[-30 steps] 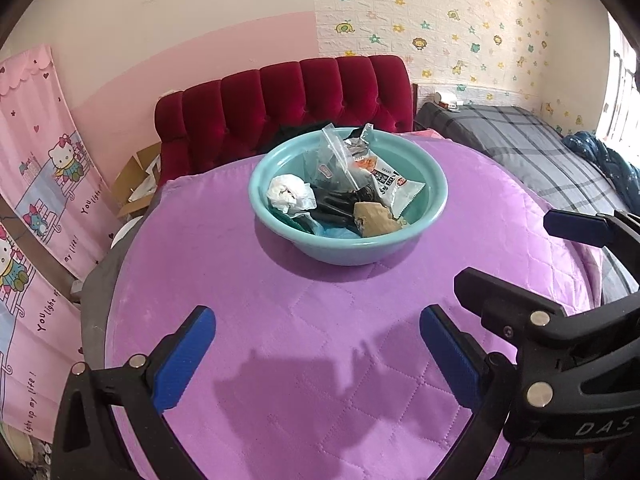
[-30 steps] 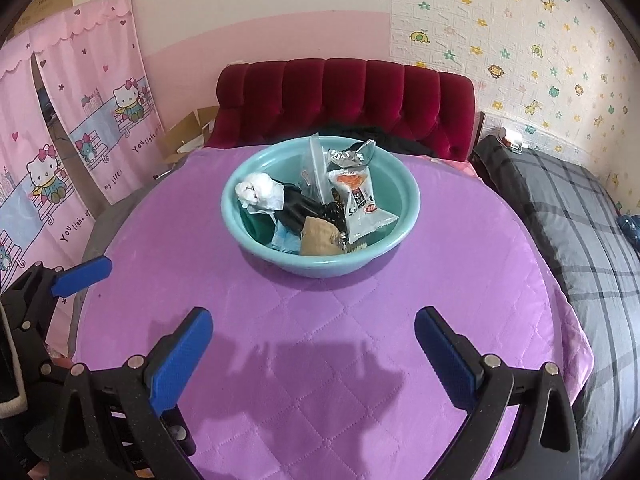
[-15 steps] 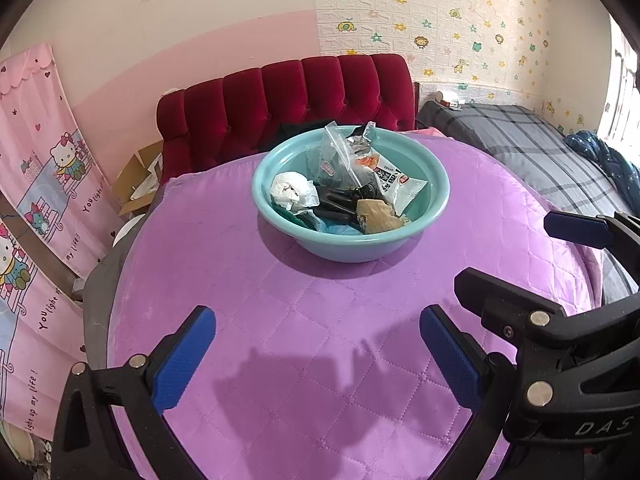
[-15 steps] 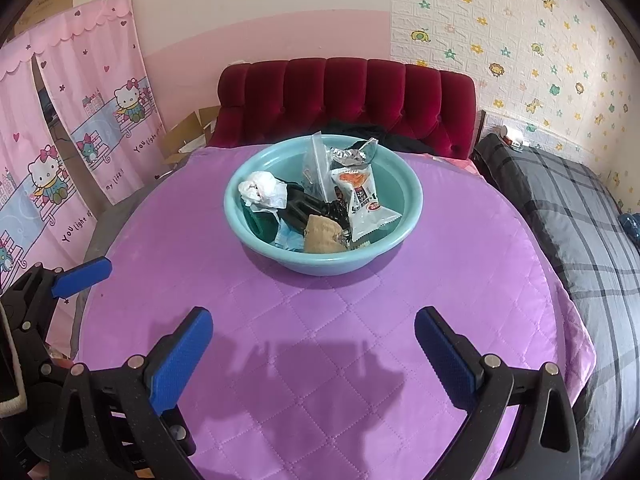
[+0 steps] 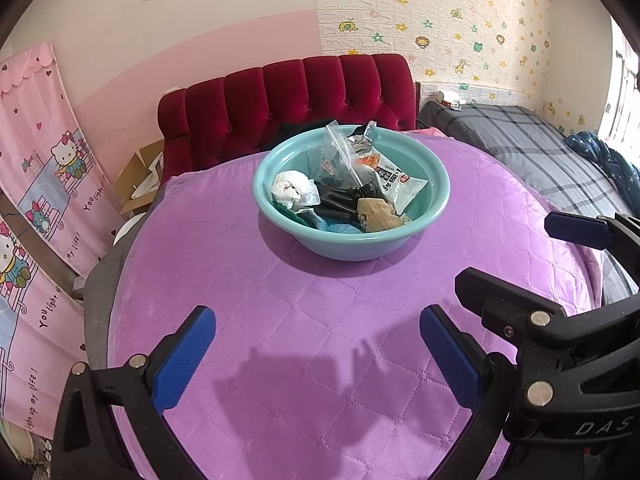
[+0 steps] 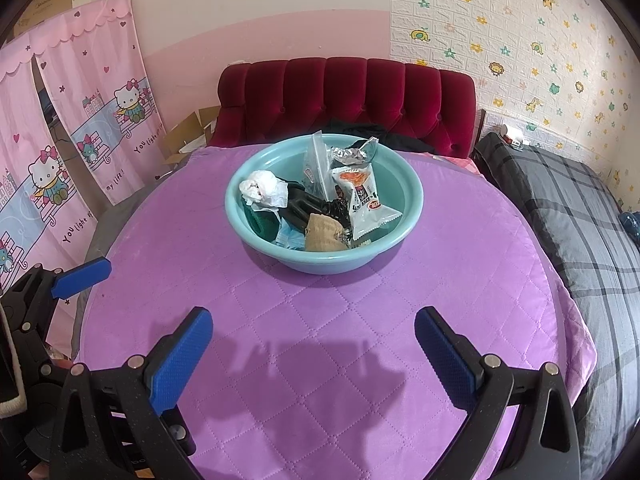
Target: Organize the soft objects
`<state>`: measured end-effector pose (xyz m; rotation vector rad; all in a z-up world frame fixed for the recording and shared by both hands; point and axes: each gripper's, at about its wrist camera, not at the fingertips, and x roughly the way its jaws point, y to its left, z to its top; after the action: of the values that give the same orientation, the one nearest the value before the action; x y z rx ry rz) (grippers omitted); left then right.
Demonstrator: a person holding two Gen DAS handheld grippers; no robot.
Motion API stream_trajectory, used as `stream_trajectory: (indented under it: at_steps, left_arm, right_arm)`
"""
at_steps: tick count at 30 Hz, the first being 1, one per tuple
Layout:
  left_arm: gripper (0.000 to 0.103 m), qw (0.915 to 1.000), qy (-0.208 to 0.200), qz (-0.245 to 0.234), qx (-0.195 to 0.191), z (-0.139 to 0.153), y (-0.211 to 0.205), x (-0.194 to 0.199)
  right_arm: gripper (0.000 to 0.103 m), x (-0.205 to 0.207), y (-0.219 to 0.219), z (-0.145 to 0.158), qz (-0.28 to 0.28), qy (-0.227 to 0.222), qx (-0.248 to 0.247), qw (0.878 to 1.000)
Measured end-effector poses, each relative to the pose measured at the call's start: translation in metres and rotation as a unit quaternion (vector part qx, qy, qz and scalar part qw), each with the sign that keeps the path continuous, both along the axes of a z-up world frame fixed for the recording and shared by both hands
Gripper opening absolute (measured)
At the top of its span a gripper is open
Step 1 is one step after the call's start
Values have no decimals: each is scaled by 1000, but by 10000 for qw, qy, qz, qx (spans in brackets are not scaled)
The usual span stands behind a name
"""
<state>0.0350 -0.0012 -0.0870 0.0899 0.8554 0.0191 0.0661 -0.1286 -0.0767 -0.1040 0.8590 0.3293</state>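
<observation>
Your left gripper [image 5: 316,354] is spread wide and holds nothing; your right gripper [image 6: 312,354] is likewise wide apart and empty; both hang over the purple cloth [image 6: 320,320], side by side, well short of the basin [image 6: 320,258]. The teal basin sits on the cloth toward the far edge; inside lie a white wad [image 6: 264,192], a snack packet [image 6: 366,206], a clear bag [image 6: 314,168], a tan pouch [image 6: 324,234] and a black glove [image 6: 300,206], heaped together.

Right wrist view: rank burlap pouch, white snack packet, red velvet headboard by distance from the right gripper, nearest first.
From the right gripper:
1. Burlap pouch, at the near rim inside the teal basin.
2. White snack packet, right of centre, deeper in.
3. Red velvet headboard, beyond the table.
</observation>
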Motion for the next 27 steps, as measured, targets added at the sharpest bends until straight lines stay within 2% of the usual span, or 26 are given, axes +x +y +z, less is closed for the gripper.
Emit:
stream_trajectory:
  at_steps: [27]
  left_arm:
    - [103, 10000, 13, 32, 6, 0, -1, -2]
  right_arm:
    - [103, -2, 0, 1, 0, 1, 11, 10000]
